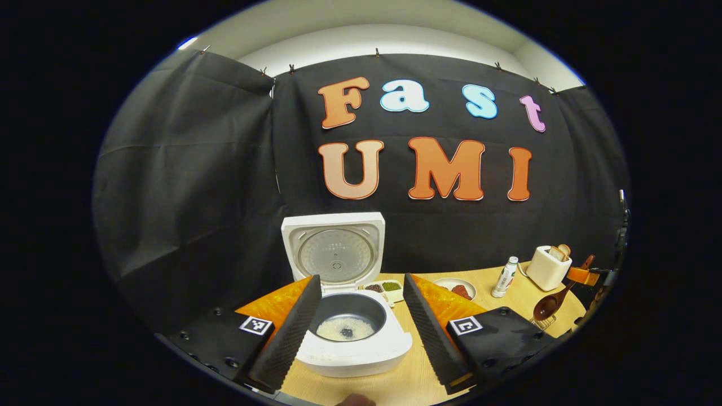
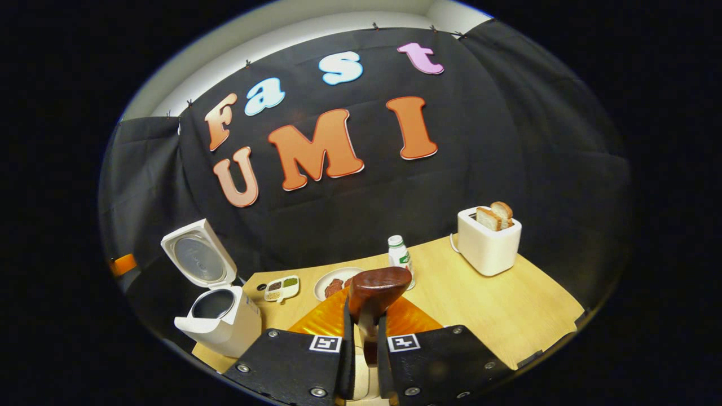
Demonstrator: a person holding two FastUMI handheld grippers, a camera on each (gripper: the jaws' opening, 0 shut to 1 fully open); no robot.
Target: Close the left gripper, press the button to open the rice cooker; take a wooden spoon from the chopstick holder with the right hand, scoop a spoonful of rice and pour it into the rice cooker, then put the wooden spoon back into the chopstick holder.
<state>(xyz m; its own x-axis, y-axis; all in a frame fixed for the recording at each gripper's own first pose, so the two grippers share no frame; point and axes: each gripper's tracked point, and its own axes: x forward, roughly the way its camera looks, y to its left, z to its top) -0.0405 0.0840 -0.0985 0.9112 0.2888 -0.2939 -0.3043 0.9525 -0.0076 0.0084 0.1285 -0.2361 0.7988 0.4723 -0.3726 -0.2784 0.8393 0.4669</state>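
The white rice cooker (image 1: 352, 352) stands open with its lid (image 1: 335, 254) upright, and a thin layer of rice (image 1: 345, 328) lies in the dark inner pot. My left gripper (image 1: 361, 277) is open, its fingers to either side of the cooker. My right gripper (image 2: 365, 324) is shut on the handle of the wooden spoon (image 2: 377, 290), whose bowl points forward over the table. In the left gripper view, the spoon (image 1: 548, 306) hangs bowl-down just above the wire chopstick holder (image 1: 542, 322) at the far right. In the right gripper view the cooker (image 2: 217, 318) sits at the left.
A compartment tray of grains (image 1: 384, 287) and a plate of dark food (image 1: 456, 288) lie behind the cooker. A small bottle (image 2: 399, 256) and a white toaster with bread (image 2: 488, 245) stand on the wooden table (image 2: 507, 310) to the right.
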